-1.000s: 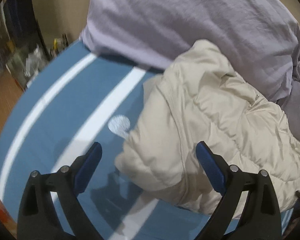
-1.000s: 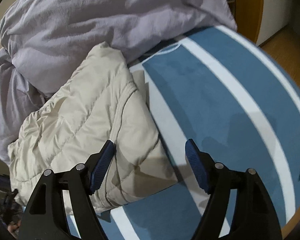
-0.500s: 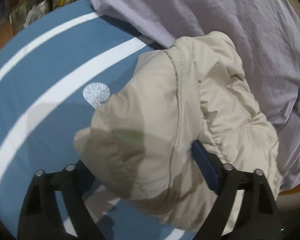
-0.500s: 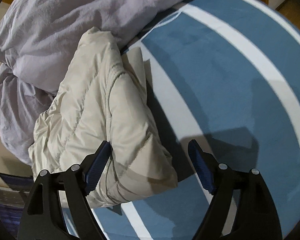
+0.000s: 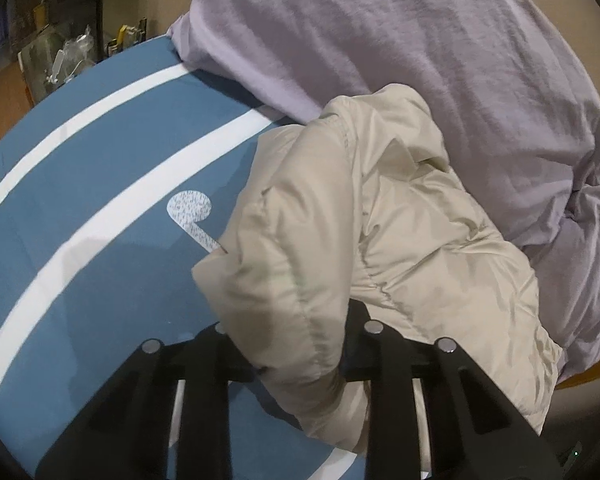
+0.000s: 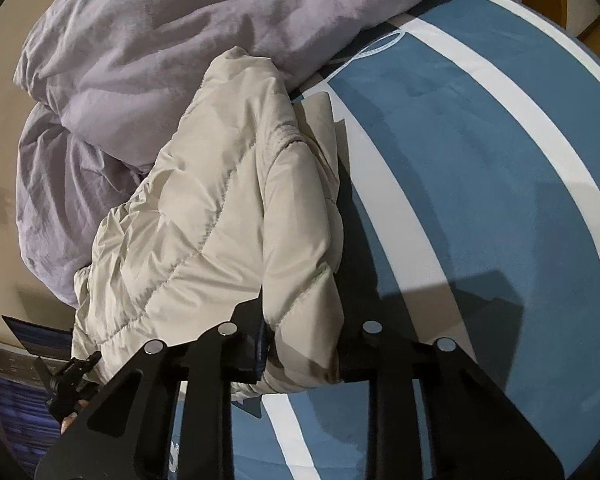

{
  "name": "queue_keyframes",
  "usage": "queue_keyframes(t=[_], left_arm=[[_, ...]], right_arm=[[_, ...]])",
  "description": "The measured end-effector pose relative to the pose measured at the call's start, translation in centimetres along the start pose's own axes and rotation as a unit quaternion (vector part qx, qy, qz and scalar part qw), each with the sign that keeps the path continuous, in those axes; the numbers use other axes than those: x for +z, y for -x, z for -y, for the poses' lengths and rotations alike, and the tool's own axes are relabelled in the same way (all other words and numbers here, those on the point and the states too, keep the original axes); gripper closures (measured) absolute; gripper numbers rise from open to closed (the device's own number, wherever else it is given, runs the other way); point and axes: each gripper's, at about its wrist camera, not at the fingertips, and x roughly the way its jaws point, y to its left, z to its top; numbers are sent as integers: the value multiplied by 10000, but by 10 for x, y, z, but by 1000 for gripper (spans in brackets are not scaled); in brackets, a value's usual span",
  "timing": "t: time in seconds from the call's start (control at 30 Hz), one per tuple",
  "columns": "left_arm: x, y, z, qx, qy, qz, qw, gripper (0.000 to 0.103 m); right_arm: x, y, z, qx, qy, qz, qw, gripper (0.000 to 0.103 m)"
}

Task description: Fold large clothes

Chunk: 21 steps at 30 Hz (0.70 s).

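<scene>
A folded cream quilted puffer jacket [image 5: 372,240] lies on a blue bed cover with white stripes [image 5: 80,200], against a lilac duvet [image 5: 400,40]. My left gripper [image 5: 292,344] is shut on the near edge of the jacket, with fabric bulging between the jaws. In the right wrist view the same jacket [image 6: 220,208] lies to the left on the blue cover [image 6: 480,160]. My right gripper [image 6: 300,352] is shut on the jacket's near corner. Both pairs of fingertips are hidden by the fabric.
The lilac duvet [image 6: 180,40] is heaped behind and beside the jacket. A white spoon-shaped print [image 5: 190,212] marks the cover left of the jacket. Cluttered shelves [image 5: 52,52] stand past the bed's far left edge. Wooden floor [image 6: 592,28] shows at the far right.
Both grippers moved forward onto the jacket and closed on its near edge. They were open and short of it a second ago. The jacket's near edge is now bunched up.
</scene>
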Motion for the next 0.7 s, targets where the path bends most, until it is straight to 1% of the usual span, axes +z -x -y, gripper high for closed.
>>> queue_keyframes(t=[0.1,0.17,0.47,0.6,0.7], left_arm=[[-1,14,-9,-108,-21,30,9999,77],[-4,25,-24,-170,-7,46,9998,77],[-22,63,-117,-261,66,-31,9996,77],[-32,77,-147,-291,145,-74,9994,77],[-37,79,-159,-289,164,-142,9993,75]], right_arm=[[-7,-1,-5,-31,0,9,10000,79],[-20,2,-9,-35,56,-32,10000,79],[-97,15,-25,105,166,-168,9997,79],[-121,24,-30,54,317,-188,9993,79],[-130,26,-31,-17,384,-139,9992,77]])
